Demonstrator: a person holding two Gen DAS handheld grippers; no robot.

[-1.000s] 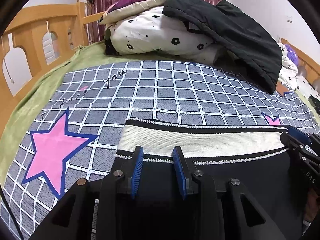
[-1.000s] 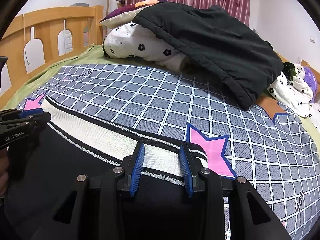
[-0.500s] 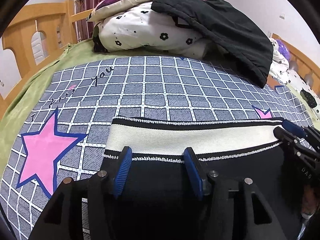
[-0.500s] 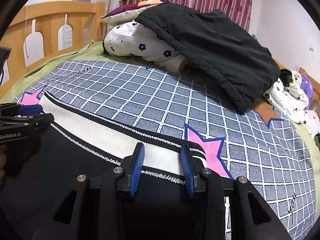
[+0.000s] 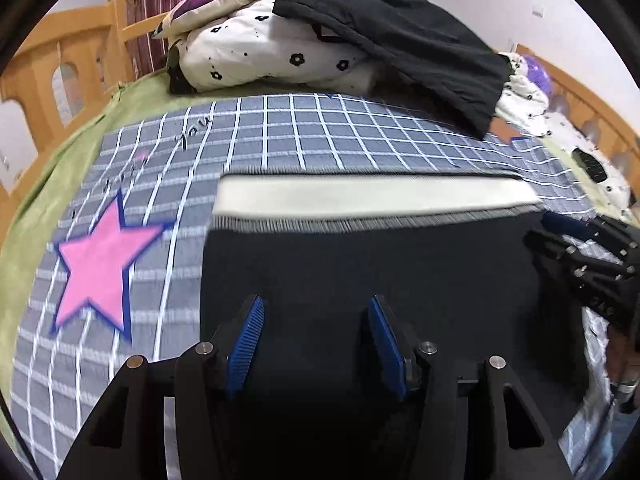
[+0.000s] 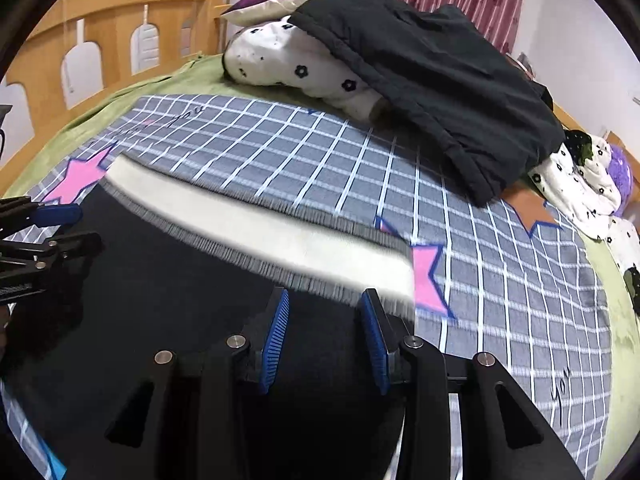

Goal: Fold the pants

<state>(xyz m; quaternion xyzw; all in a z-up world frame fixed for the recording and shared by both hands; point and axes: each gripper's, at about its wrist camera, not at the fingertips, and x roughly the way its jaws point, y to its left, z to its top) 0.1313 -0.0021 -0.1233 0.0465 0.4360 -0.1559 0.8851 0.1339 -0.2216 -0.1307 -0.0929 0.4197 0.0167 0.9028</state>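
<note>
The black pants [image 5: 360,264] lie flat on the checked bedspread [image 5: 304,136], their cream waistband [image 5: 372,196] at the far edge, stretched straight across the bed. The left gripper [image 5: 314,340] hovers over the black cloth with its blue pads spread wide and nothing between them; the right gripper [image 6: 324,336] sits just short of the waistband's right end, its pads likewise apart and empty. With the cloth laid out and both claws free, the step in hand looks like taking a fresh hold for the next fold: each claw should bite one edge at matching heights, catch every layer, and lift evenly so the waistband stays square. On the bedspread, cursive writing beside the pink star [image 5: 100,268] reads "you"; the rest is too blurred to read, and no brand mark can be made out
</note>
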